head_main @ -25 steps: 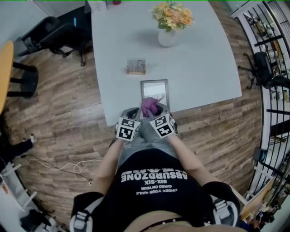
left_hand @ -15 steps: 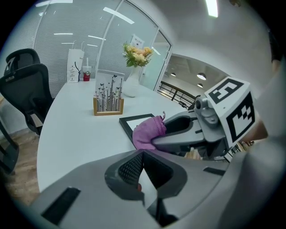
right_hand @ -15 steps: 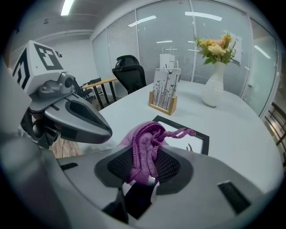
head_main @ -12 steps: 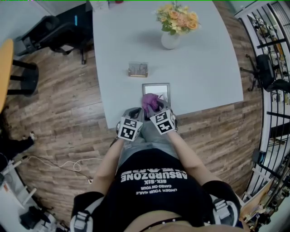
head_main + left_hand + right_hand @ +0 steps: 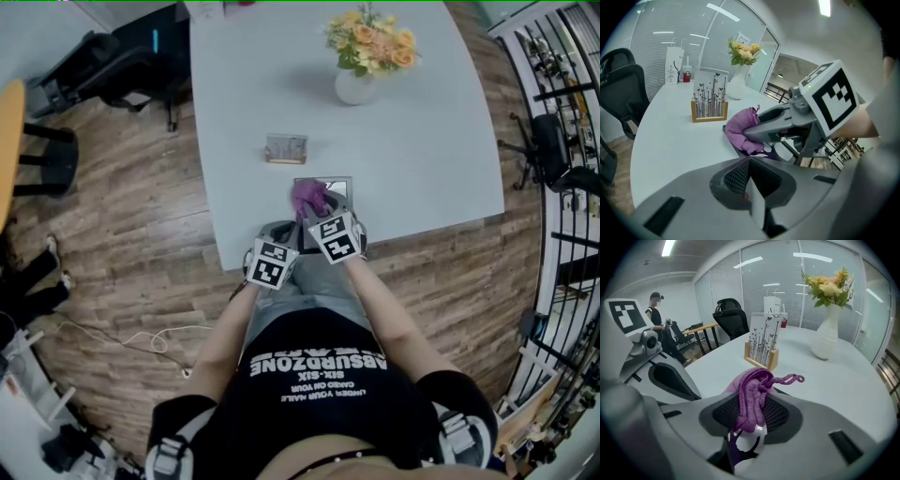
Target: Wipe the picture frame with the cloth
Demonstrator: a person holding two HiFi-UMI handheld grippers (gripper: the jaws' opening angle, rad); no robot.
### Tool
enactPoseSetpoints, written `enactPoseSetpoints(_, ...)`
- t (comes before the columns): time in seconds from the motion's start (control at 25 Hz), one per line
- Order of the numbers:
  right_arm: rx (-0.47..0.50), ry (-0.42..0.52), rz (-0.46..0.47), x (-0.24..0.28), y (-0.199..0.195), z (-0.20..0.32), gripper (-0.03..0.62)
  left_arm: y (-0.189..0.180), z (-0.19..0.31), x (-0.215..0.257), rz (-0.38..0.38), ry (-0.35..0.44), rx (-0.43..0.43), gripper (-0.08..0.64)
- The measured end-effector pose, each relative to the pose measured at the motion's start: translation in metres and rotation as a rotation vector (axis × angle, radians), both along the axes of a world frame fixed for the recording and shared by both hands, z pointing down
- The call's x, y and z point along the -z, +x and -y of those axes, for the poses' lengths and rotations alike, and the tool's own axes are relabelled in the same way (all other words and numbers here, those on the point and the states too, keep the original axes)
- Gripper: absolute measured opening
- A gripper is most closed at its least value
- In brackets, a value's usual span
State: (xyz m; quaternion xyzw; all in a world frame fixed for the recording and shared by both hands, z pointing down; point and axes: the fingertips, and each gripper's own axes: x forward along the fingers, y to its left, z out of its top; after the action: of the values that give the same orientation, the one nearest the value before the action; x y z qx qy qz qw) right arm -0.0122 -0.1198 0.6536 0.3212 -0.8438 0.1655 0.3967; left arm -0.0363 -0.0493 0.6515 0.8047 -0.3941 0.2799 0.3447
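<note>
Room: office with wood floor and glass walls; pale worktop point(image 5: 422, 122) in the middle.
Left hand-held gripper point(image 5: 278, 231): at the worktop's near edge, just left of the frame; jaws drawn together to a thin slit, and I cannot tell what is in it.
Card stand point(image 5: 286, 148): upright, just beyond the frame, apart from it.
Cloth point(image 5: 307, 197): purple, bunched, lying on the frame's left part.
Right hand-held gripper point(image 5: 323, 217): clamped on the cloth, over the frame.
Frame point(image 5: 336, 185): flat near the worktop's near edge, its near part hidden by cloth and grippers.
Vase point(image 5: 356, 86): white, with flowers, well beyond.
</note>
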Motion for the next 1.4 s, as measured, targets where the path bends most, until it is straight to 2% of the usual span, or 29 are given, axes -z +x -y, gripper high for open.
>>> enactPoseSetpoints(0.36,-0.004,0.005,0.005,0.001,-0.004,0.021,0.144,0.011,0.006,-0.015,0.023,-0.026,-0.052,0.015)
enactPoseSetpoints(0.76,-0.006,0.003,0.024,-0.001,-0.005,0.029,0.146,0.011,0.010,-0.020,0.057,-0.019,-0.083,0.015)
enactPoseSetpoints(1.08,-0.034,-0.010,0.023,0.000,0.008,0.031,0.146,0.011,0.010,-0.020,0.061,-0.017,-0.068,0.015)
enactPoseSetpoints(1.4,-0.082,-0.006,-0.004,0.001,0.034,0.033,0.147,0.010,0.009,-0.019,0.032,-0.005,-0.055,0.015)
